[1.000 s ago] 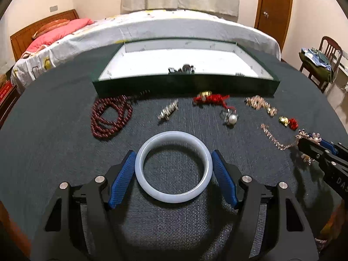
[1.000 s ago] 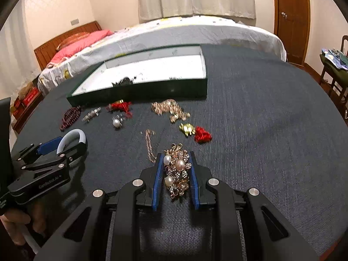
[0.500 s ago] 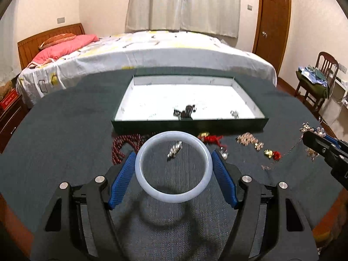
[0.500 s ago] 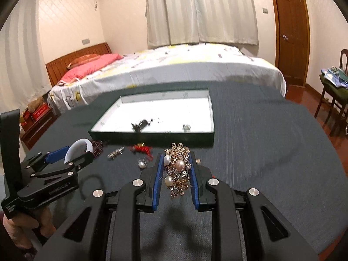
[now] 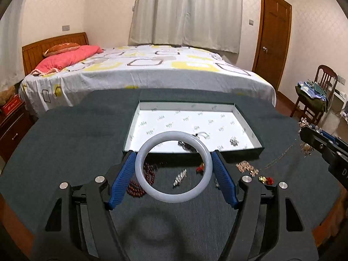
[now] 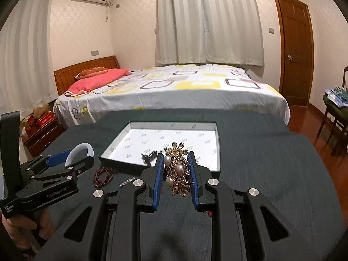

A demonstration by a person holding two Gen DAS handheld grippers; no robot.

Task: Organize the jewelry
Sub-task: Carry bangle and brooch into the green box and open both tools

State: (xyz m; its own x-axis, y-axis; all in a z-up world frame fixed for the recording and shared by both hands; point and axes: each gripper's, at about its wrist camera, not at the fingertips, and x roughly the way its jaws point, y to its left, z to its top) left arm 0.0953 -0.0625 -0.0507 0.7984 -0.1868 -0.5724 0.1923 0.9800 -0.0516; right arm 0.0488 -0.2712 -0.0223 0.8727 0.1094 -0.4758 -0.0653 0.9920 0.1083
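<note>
Your left hand-held gripper [image 5: 173,167] clamps the pale bangle [image 5: 150,190] by its outer rim, low in the centre of the left wrist frame, clear above the dark surface [image 5: 65,143]. Your right hand-held gripper [image 6: 175,174] pinches the gold pearl brooch [image 6: 178,174] between its blue pads, centre of the right wrist frame. The white-lined tray [image 5: 258,146] lies just above the bangle. Below it on the surface lie dark red beads [image 5: 139,190], a silver clip [image 5: 180,177] and a gold chain [image 5: 246,167].
</note>
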